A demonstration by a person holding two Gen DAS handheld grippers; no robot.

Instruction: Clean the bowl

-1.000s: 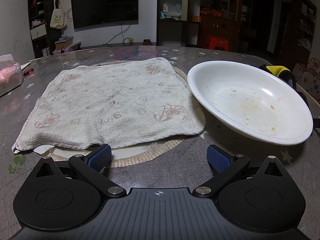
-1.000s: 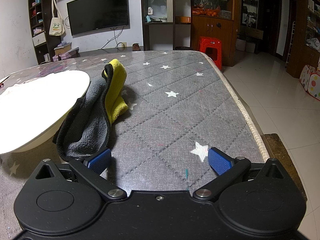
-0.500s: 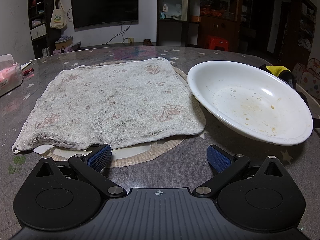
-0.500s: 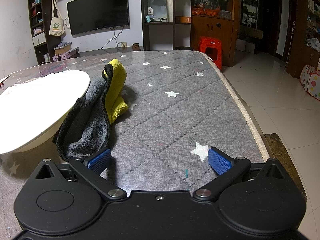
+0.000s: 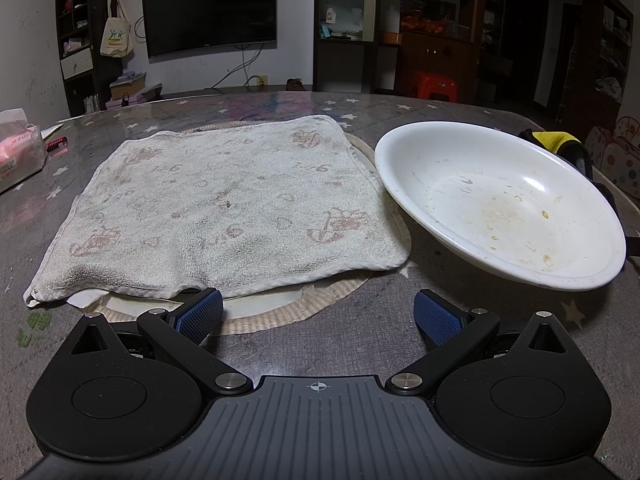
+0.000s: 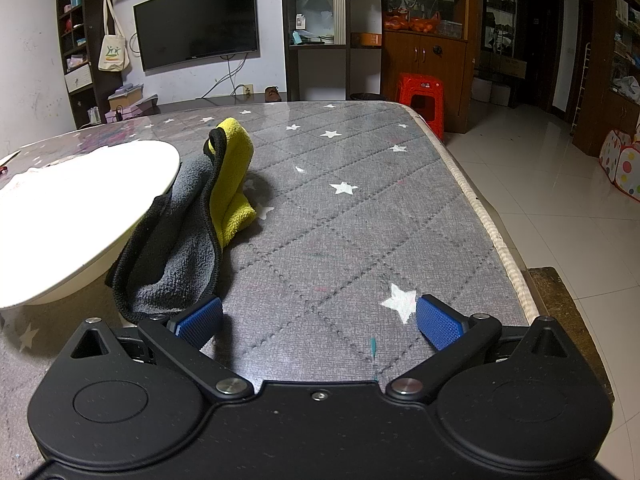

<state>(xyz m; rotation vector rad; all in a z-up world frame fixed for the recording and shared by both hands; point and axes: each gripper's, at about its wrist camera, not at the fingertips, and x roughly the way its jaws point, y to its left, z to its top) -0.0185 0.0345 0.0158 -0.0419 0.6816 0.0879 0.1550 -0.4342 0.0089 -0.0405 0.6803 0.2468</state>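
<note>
- While both of your grippers sit low near the front edge of the table (image 6: 360, 208), nothing is held, so the step in hand, as I judge it, is fetching a cloth.
- Your white towel (image 5: 228, 204) lies flat on a round mat, just left of the bowl (image 5: 500, 200); leave it spread as a landing place.
- Your bowl sits right of the towel, its inside specked with brownish residue, its far side touching the grey-and-yellow cloth (image 6: 188, 240).
- Go for that cloth with the right gripper (image 6: 319, 322); its fingers are spread wide, and the left one touches the cloth's near edge. Pinch a thick fold.
- Your left gripper (image 5: 318, 314) is likewise spread and empty; use it to steady the rim.
</note>
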